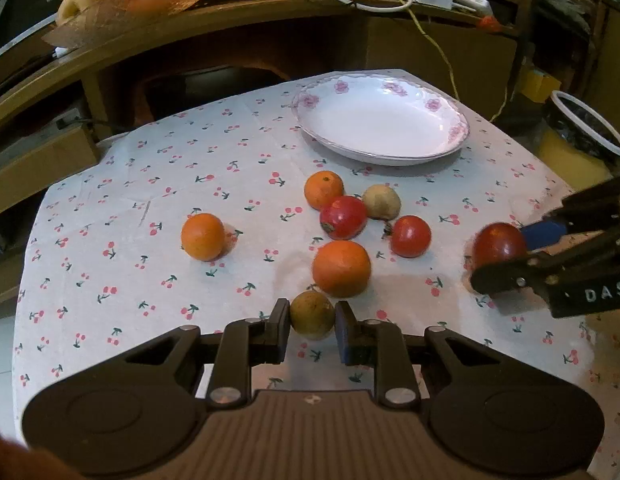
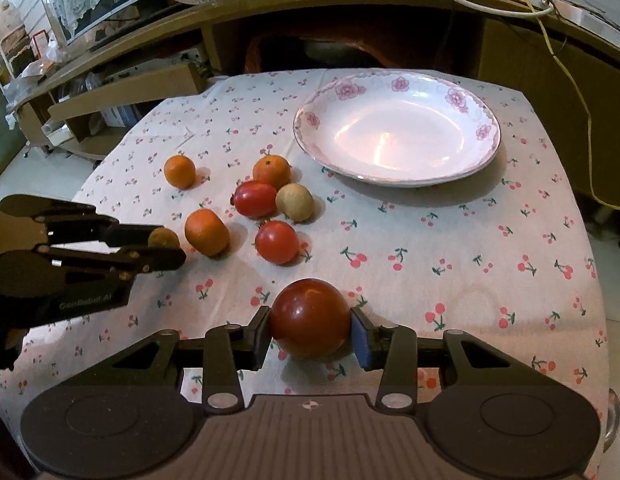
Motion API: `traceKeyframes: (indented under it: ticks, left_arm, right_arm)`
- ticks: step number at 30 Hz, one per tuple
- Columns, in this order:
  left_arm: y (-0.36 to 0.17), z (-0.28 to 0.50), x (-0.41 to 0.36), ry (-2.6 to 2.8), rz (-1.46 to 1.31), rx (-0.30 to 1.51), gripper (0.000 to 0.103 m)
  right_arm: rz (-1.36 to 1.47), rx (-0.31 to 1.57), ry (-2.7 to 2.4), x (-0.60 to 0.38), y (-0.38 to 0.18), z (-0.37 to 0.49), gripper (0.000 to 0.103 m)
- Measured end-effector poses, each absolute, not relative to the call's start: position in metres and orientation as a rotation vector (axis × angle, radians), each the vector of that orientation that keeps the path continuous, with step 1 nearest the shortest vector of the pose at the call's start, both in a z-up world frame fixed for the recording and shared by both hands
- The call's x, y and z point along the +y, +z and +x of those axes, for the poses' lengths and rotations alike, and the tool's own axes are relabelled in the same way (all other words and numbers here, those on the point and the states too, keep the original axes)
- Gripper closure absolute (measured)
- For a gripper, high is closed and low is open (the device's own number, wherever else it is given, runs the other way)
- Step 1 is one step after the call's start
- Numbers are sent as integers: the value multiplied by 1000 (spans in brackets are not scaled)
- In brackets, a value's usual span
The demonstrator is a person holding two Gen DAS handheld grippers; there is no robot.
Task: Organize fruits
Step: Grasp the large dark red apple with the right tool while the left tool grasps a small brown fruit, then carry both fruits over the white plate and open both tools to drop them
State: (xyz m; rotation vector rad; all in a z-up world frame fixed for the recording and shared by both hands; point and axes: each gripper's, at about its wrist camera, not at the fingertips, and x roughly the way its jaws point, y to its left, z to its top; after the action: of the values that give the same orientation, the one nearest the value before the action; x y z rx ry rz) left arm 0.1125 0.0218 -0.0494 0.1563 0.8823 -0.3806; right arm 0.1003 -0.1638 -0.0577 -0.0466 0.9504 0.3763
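Cherry-print cloth covers the counter (image 2: pixel 449 240) where the right tool (image 2: pixel 310 332) clamps a dark red tomato (image 2: pixel 310 316) and the left tool (image 1: pixel 311 320) grips a small brown fruit (image 1: pixel 311 318), the empty flowered plate (image 2: pixel 397 92) lying ahead, nearer the right.

Both views are moderately lit, warm and slightly reddish, with the cloth (image 2: pixel 449 240) bright and the shelves (image 1: pixel 238 52) behind falling into murk. Light comes from above: the plate (image 2: pixel 397 128) carries soft white glare across its bowl, and the dark tomato (image 2: pixel 310 318) shows small highlights. Shadows under the fruit are soft and short. Fisheye distortion bends the desk edge and darkens the corners. The centre is sharp; in the left wrist view, the far gripper (image 1: pixel 505 258) at the right edge looks smeared.
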Motion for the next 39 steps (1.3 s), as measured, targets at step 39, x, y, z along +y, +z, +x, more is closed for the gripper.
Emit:
traceKeyframes:
  ticks: [39]
  left_arm:
    - [-26, 214, -58, -396, 76, 770, 74]
  right_arm:
    - [-47, 785, 225, -197, -43, 196, 62]
